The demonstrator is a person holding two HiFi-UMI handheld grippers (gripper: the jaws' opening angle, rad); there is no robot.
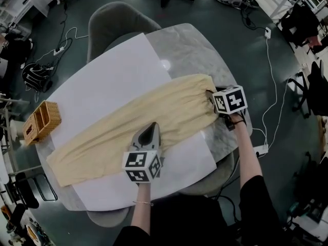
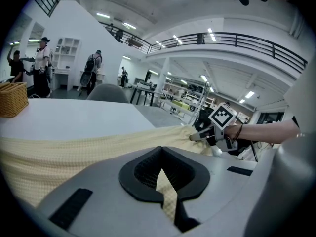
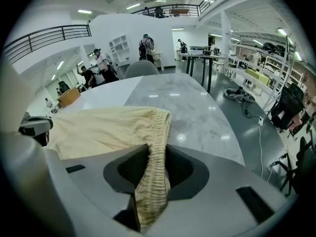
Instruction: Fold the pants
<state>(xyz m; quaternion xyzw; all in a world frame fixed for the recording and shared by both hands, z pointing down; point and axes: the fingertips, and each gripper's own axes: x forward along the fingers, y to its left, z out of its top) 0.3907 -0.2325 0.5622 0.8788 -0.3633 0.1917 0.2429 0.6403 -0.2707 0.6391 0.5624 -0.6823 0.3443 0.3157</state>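
Clamping soft, light, probably slump-prone pants (image 1: pixel 154 111) at the gathered waistband (image 3: pixel 160 127) in the right gripper (image 1: pixel 212 99) and at the near edge in the left gripper (image 1: pixel 149 130).

No legible text, brand, number or sign appears in any view; the only printed patterns are wordless black-and-white square markers (image 1: pixel 229 100) borne by the left gripper (image 1: pixel 151 128) and right gripper (image 1: pixel 211 95).

Pants (image 1: pixel 138 122): pale yellow, fine waffle check (waistband same shade). Table (image 1: pixel 189 47): grey-wht marble. Sheet (image 1: pixel 107 76): plain wht. Basket (image 1: pixel 43 119): tan weave. Left gripper (image 1: pixel 150 127), right gripper (image 1: pixel 211 97): grey, blk pads; cubes blk/wht squares.
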